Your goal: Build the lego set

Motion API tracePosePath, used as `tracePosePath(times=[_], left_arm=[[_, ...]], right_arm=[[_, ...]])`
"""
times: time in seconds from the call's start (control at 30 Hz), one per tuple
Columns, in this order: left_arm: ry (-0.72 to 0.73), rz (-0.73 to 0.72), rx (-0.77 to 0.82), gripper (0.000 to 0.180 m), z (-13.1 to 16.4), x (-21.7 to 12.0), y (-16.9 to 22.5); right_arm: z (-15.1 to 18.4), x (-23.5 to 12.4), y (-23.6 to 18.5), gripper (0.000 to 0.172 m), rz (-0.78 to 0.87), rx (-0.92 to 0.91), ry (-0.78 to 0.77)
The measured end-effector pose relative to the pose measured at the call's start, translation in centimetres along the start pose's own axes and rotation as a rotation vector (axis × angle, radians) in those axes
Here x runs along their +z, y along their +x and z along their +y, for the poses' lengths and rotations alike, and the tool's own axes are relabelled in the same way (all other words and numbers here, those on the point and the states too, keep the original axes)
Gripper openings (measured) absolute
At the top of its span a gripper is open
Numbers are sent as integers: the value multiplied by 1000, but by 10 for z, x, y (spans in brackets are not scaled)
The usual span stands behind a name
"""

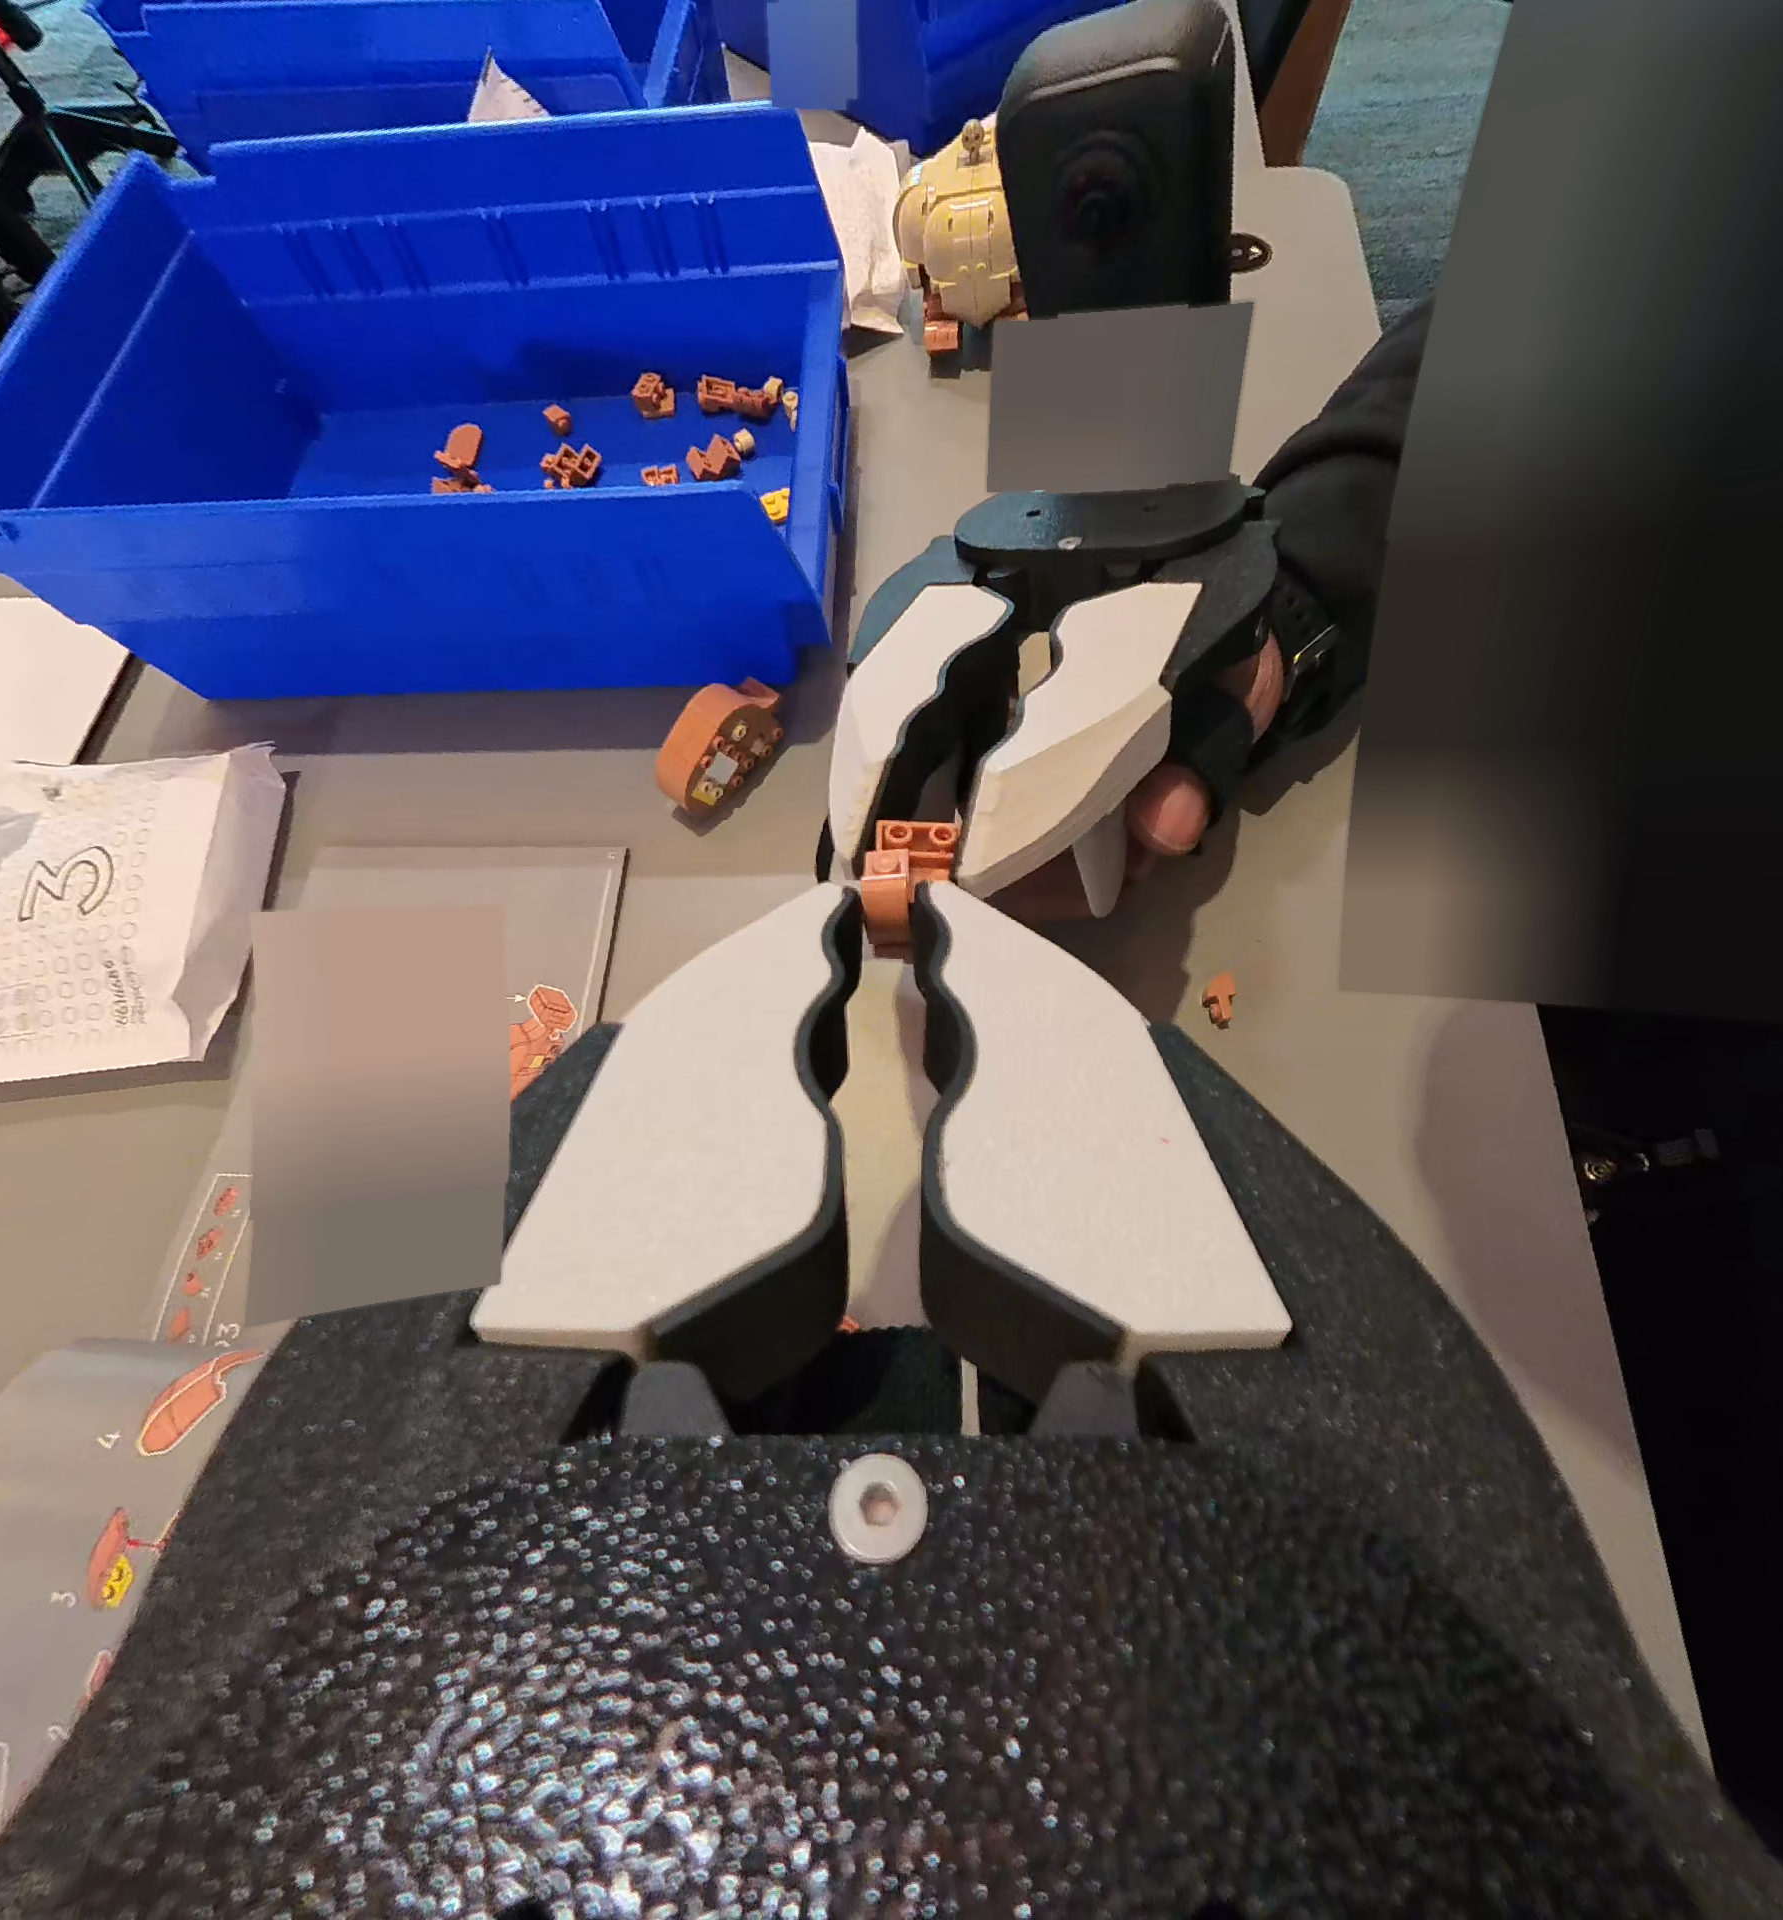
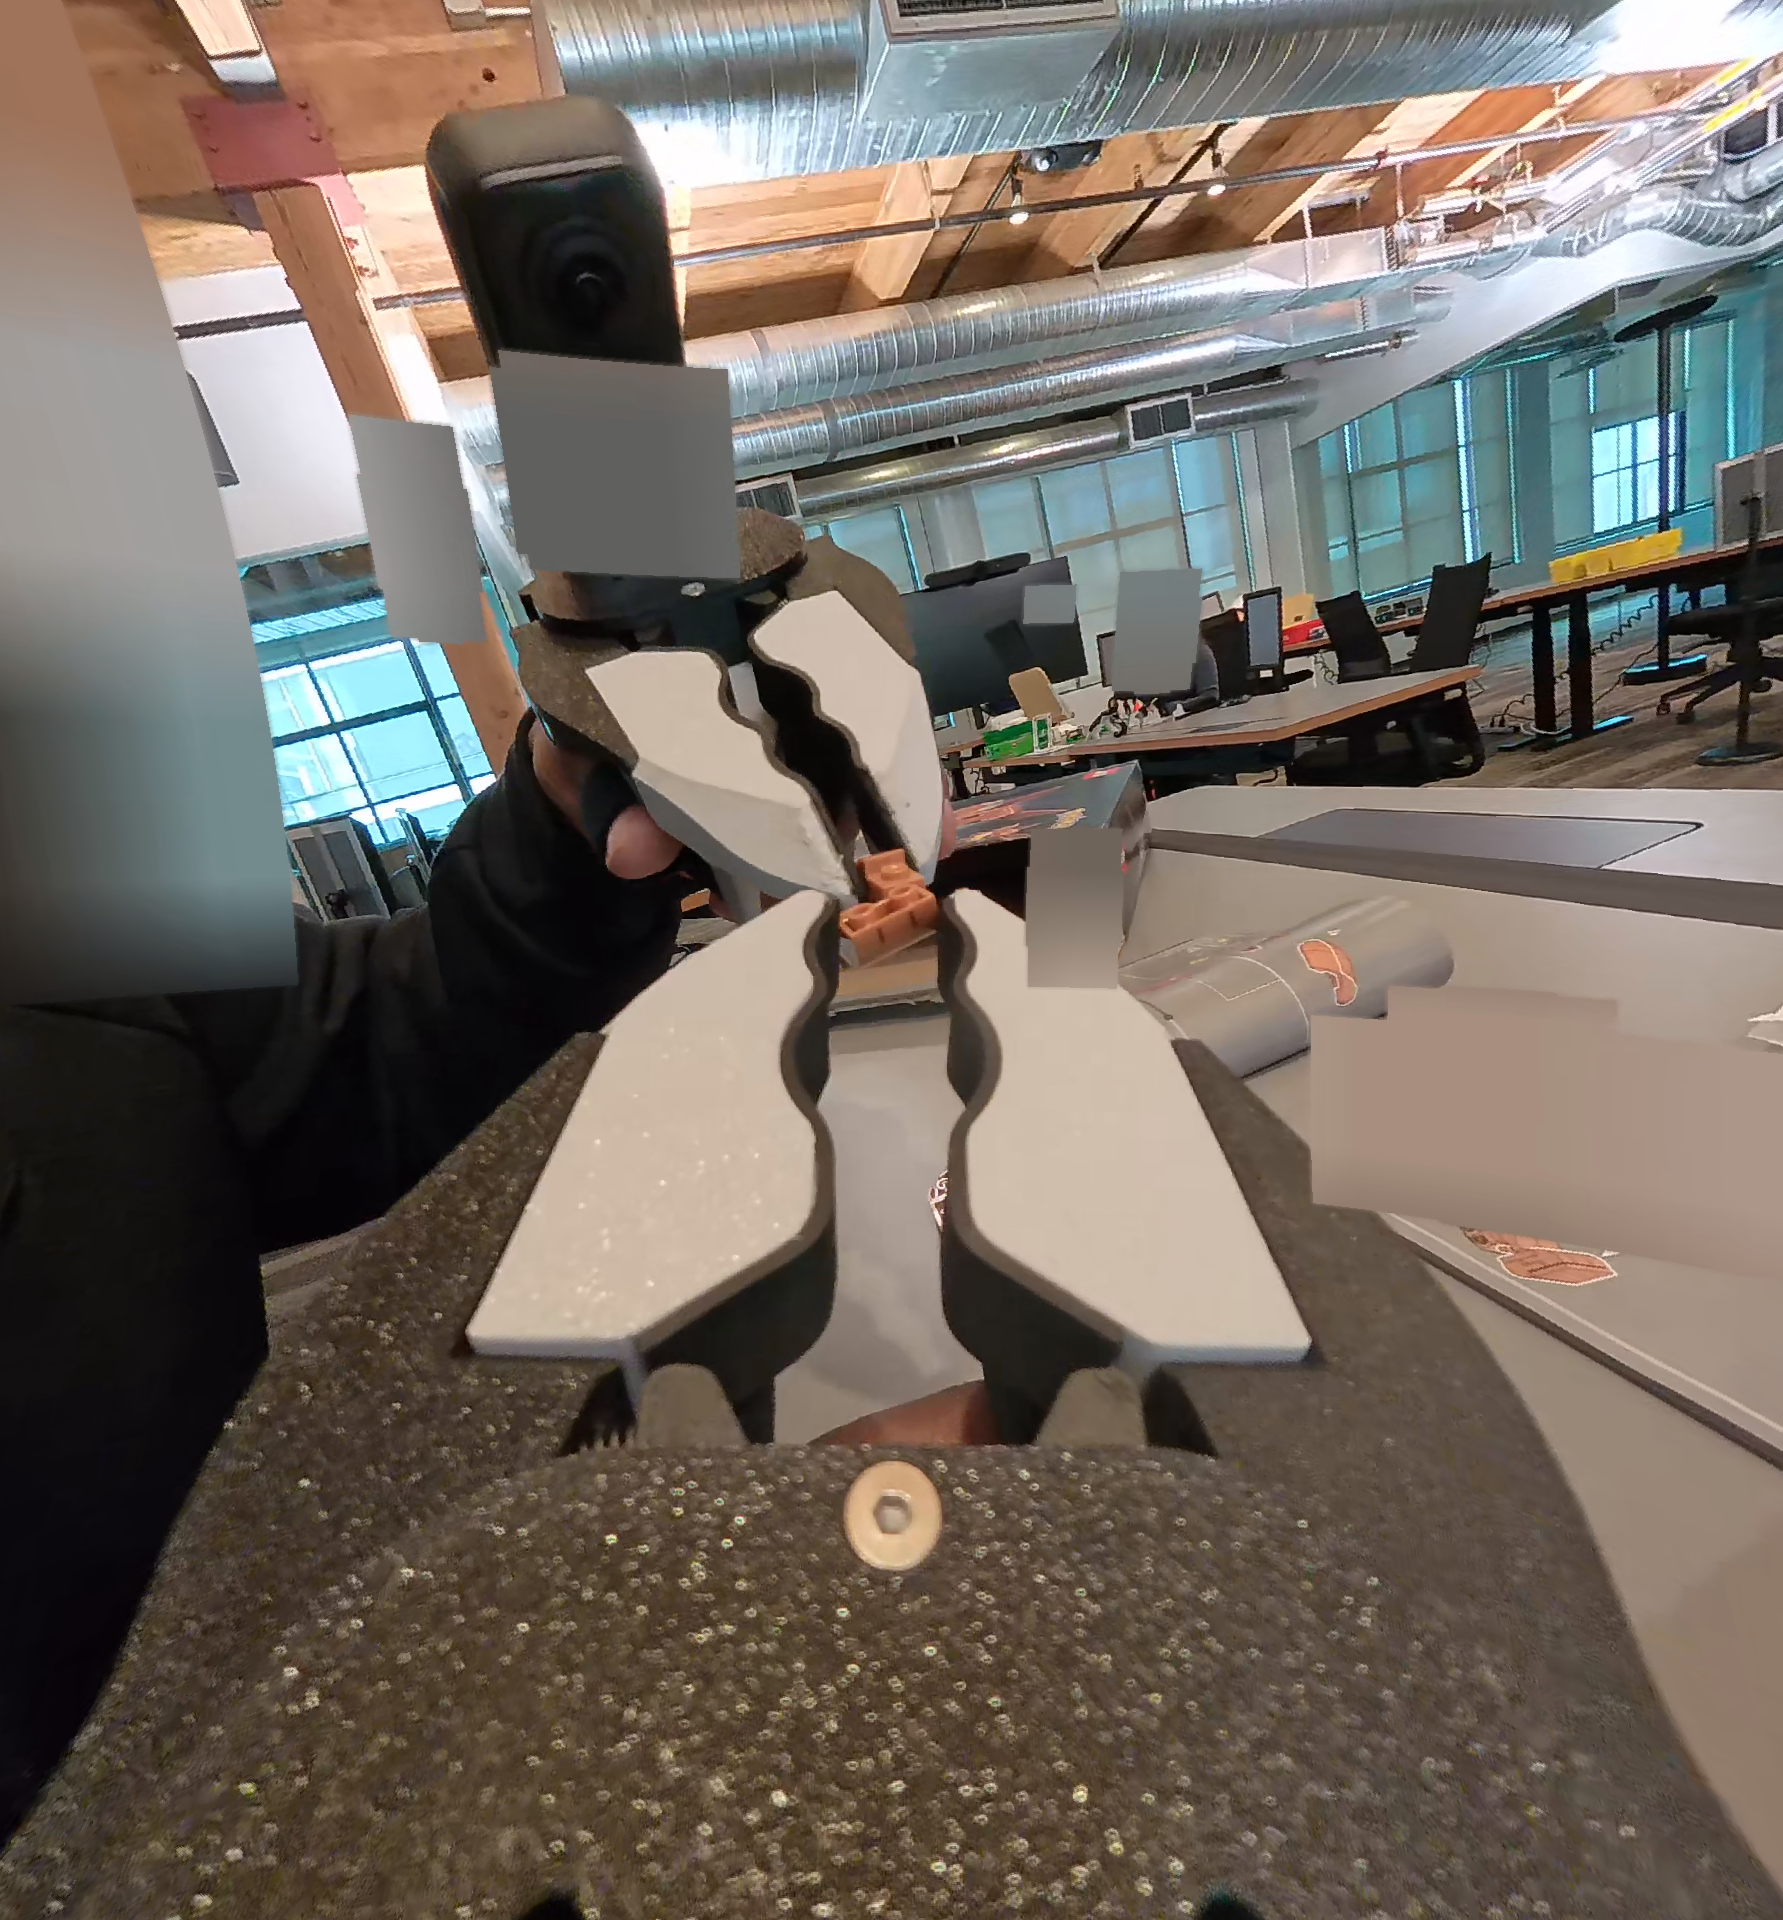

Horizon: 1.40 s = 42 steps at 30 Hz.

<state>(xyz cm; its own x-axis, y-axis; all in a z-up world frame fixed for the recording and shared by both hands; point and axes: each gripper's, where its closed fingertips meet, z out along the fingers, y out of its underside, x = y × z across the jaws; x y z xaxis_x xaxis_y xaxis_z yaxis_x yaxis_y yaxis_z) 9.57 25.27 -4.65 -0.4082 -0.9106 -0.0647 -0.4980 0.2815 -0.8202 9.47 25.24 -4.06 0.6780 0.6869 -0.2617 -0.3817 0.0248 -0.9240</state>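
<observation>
My left gripper (image 1: 887,906) is shut on a small orange-brown one-stud brick (image 1: 885,881), held above the grey table (image 1: 1022,997). My right gripper (image 1: 913,831) comes in from the far side, tip to tip with the left. It is shut on an orange-brown two-stud brick (image 1: 918,834). The two bricks touch each other. In the right wrist view, my right gripper (image 2: 887,923) pinches the two-stud brick (image 2: 879,920). There the left gripper (image 2: 892,864) reaches down from the upper left with the small brick (image 2: 889,868) pressed against it.
A blue bin (image 1: 399,582) with several loose brown pieces (image 1: 565,462) stands at the left. A rounded brown assembly (image 1: 715,743) and a tiny brown piece (image 1: 1219,1000) lie on the table. A paper bag (image 1: 87,914), an open booklet (image 2: 1282,987) and a tan model (image 1: 954,234) are nearby. The tips of both grippers are at nearly the same place. The rounded brown assembly (image 1: 715,743) is about 15 cm from both grippers' fingertips.
</observation>
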Motion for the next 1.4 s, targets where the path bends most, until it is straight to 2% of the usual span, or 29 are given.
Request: tracePosePath(times=[0.63,0.93,1.03,1.17,1.23,1.3,1.4], left_arm=[[22,18,60,14,-3,-3,4],[55,26,142,23,-7,-6,7],[89,-13,260,30,-11,-12,4],[195,-72,655,34,-13,-22,7],[208,-146,801,33,-11,-22,1],[218,-226,901,31,-12,-20,-7],[204,-257,1031,30,-7,-12,-6]], right_arm=[[-3,-1,-2,17,-25,24,13],[-6,-1,-3,17,-37,49,24],[-6,-2,-2,17,-46,73,26],[-7,-2,-2,17,-53,94,28],[-7,-2,-2,17,-56,104,27],[-7,-2,-2,17,-57,114,28],[-7,-2,0,17,-59,136,28]])
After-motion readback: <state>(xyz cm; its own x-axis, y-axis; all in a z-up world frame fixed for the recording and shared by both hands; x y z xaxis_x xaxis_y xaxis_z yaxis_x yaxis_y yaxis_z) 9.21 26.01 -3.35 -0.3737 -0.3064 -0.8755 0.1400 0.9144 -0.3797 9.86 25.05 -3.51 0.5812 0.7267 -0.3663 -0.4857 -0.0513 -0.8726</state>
